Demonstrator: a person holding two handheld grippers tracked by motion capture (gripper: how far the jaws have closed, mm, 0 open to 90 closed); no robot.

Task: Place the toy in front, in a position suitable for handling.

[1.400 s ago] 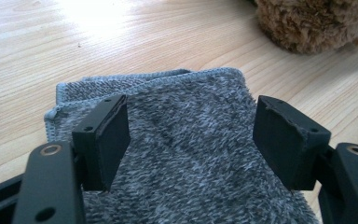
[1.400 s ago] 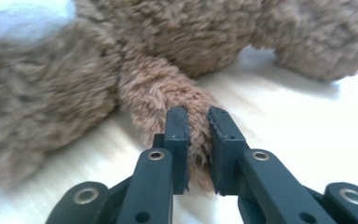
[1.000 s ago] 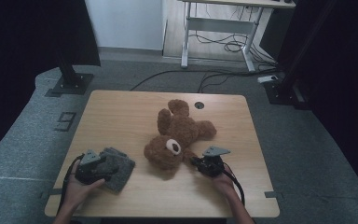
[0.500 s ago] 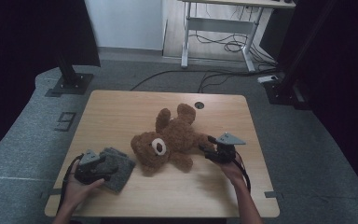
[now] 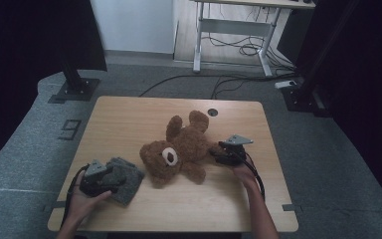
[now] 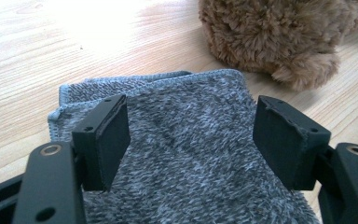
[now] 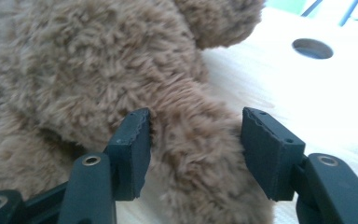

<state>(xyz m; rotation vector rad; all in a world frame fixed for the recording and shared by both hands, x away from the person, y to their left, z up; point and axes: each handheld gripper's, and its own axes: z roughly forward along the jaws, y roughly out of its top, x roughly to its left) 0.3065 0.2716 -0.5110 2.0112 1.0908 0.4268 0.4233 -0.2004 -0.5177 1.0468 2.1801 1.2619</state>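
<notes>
A brown teddy bear point(image 5: 179, 152) lies on its back in the middle of the wooden table point(image 5: 129, 119), head toward the front left. My right gripper point(image 5: 217, 149) is at the bear's right side. Its jaws have just been opening and now stand apart, with one furry limb point(image 7: 196, 140) of the bear point(image 7: 74, 70) between them, not squeezed. A folded grey knitted cloth point(image 5: 129, 179) lies at the front left. Over that cloth point(image 6: 186, 140) my left gripper point(image 5: 115, 177) hovers with its jaws point(image 6: 191, 126) spread wide. The bear's head point(image 6: 279, 32) is just beyond the cloth.
A round cable hole point(image 5: 213, 113) is set in the table behind the bear, also in the right gripper view point(image 7: 312, 48). Black stands point(image 5: 74, 79) flank the table on grey carpet. A white desk frame point(image 5: 229, 30) and cables lie farther back.
The bear has been swung round, its head now farther left and back. My right gripper moved right and away from the front edge and opened. The left gripper and cloth stayed put.
</notes>
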